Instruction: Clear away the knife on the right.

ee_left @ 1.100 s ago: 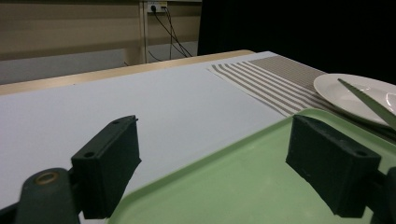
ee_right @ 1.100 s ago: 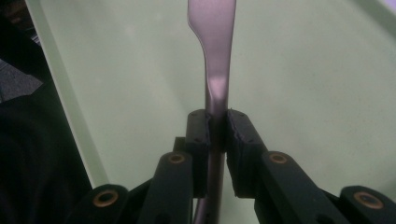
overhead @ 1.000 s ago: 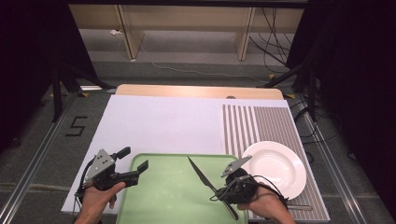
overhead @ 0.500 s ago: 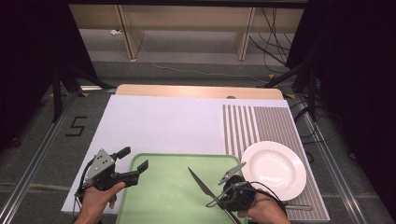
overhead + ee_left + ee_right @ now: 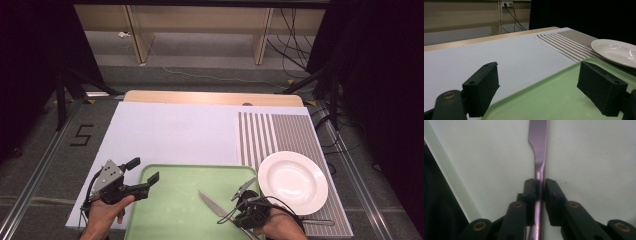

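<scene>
A table knife (image 5: 211, 202) lies slanted over the green tray (image 5: 175, 210), blade toward the tray's middle. My right gripper (image 5: 232, 216), at the tray's near right corner, is shut on the knife (image 5: 539, 150) where blade meets handle. Its jaws have just been closing tighter on it, and the blade runs on past my right gripper (image 5: 540, 187) over the tray floor (image 5: 486, 157). My left gripper (image 5: 144, 170) stands open at the tray's left rim. In the left gripper view my left gripper (image 5: 541, 85) holds nothing, with the tray (image 5: 554, 100) below it.
A white plate (image 5: 292, 182) rests on a striped placemat (image 5: 280, 135) right of the tray, and the plate (image 5: 616, 51) also shows at the right of the left gripper view. A thin utensil (image 5: 320, 221) lies near the placemat's front edge. A white sheet (image 5: 175, 130) covers the table beyond the tray.
My right hand has drawn the knife back toward the near edge of the tray. The left gripper has stayed where it was.
</scene>
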The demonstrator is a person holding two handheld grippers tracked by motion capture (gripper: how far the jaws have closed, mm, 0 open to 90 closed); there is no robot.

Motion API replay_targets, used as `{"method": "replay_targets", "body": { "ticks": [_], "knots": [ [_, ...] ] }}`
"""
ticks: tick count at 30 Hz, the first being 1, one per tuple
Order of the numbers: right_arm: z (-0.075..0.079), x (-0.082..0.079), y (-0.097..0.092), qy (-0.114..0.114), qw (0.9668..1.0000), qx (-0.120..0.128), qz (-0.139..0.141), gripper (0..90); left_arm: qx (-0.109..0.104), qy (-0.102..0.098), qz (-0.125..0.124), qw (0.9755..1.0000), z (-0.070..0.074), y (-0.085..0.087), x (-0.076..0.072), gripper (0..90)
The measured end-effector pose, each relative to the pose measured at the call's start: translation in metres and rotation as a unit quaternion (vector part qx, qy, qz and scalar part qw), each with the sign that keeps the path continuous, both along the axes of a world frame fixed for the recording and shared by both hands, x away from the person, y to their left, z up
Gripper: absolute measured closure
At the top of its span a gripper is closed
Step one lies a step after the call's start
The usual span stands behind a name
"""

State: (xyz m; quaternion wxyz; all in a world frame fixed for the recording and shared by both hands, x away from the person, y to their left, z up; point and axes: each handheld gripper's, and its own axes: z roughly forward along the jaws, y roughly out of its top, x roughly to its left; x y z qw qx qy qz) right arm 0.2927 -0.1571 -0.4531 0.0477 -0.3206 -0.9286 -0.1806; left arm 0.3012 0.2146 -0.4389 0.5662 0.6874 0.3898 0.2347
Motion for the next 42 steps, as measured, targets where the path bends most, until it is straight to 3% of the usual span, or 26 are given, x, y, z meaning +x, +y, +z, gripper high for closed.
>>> {"method": "replay_targets", "body": {
  "ticks": [3,5,7,8,9,12,14,16,18,21,24,35,39,42],
  "knots": [
    [0.004,0.001,-0.002,-0.007,1.0,0.004,-0.003,81.6,0.0,0.0,0.0,1.0,0.0,0.0,0.0,16.4],
    [0.005,0.002,-0.005,-0.011,0.9999,0.009,-0.008,70.8,0.0,0.0,0.0,1.0,0.0,0.0,0.0,16.4],
    [0.006,0.003,-0.005,-0.014,0.9998,0.014,-0.007,68.5,0.001,0.0,0.0,1.0,0.0,0.0,0.0,16.4],
    [0.009,0.002,-0.003,-0.025,0.9991,0.035,-0.002,61.3,0.001,0.001,0.0,1.0,0.0,0.0,0.0,16.4],
    [0.01,0.001,-0.001,-0.034,0.9983,0.047,0.0,60.7,0.001,0.001,0.0,1.0,0.0,0.0,0.0,16.4],
    [0.011,-0.001,0.003,-0.047,0.9973,0.056,0.011,61.4,-0.002,-0.001,-0.001,1.0,-0.001,0.0,0.001,16.4],
    [0.01,-0.005,0.011,-0.075,0.9954,0.053,0.025,63.5,-0.003,-0.002,-0.003,1.0,-0.001,0.0,0.001,16.4],
    [0.01,-0.006,0.013,-0.08,0.9951,0.051,0.029,64.6,0.002,0.001,0.0,1.0,0.0,0.0,0.0,16.4],
    [0.008,-0.008,0.019,-0.095,0.994,0.042,0.034,70.5,0.001,0.001,0.0,1.0,-0.001,-0.001,0.0,16.4],
    [0.008,-0.008,0.022,-0.1,0.9935,0.041,0.035,74.9,0.001,0.002,0.0,1.0,-0.001,-0.001,0.001,16.4],
    [0.004,-0.008,0.031,-0.119,0.9914,0.02,0.051,83.4,0.003,0.002,0.0,1.0,-0.001,-0.001,0.001,16.4],
    [-0.002,-0.01,0.041,-0.128,0.9891,-0.006,0.073,90.0,0.004,0.002,0.001,1.0,-0.001,-0.001,0.001,16.4],
    [-0.005,-0.01,0.043,-0.137,0.9865,-0.024,0.085,90.0,0.003,0.002,0.001,1.0,-0.001,-0.001,0.001,16.5],
    [-0.005,-0.009,0.043,-0.132,0.9875,-0.022,0.084,90.0,0.003,0.002,0.001,1.0,-0.001,-0.001,0.001,16.4]
  ]
}}
